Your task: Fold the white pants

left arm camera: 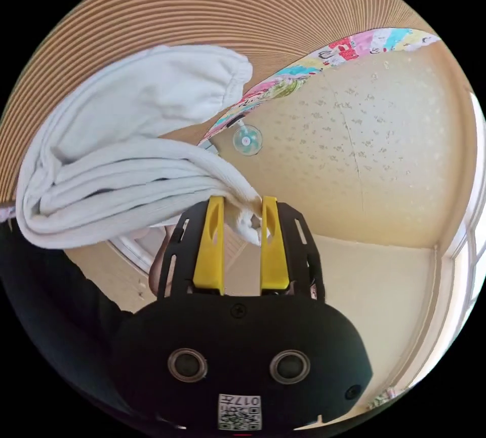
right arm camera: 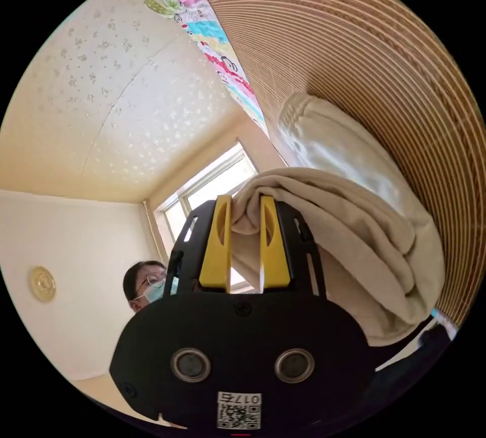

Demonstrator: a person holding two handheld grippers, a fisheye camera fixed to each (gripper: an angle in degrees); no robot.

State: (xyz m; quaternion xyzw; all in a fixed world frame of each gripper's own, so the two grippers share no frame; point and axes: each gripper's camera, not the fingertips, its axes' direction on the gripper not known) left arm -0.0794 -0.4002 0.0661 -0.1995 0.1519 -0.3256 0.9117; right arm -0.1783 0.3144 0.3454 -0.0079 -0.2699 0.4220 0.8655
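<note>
Pants (left arm camera: 116, 154) bunched against striped wall (left arm camera: 212, 7).

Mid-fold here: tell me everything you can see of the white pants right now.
The white pants are soft, thick, fleece-like fabric, bunched into several draped folds and held up in the air against a striped wall. One elastic gathered cuff sticks out free. The left gripper pinches one bunched edge between its yellow jaws; the right gripper clamps another edge.

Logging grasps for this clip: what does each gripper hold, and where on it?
Both hold the pants: left gripper and right gripper each pinch a bunched edge.
</note>
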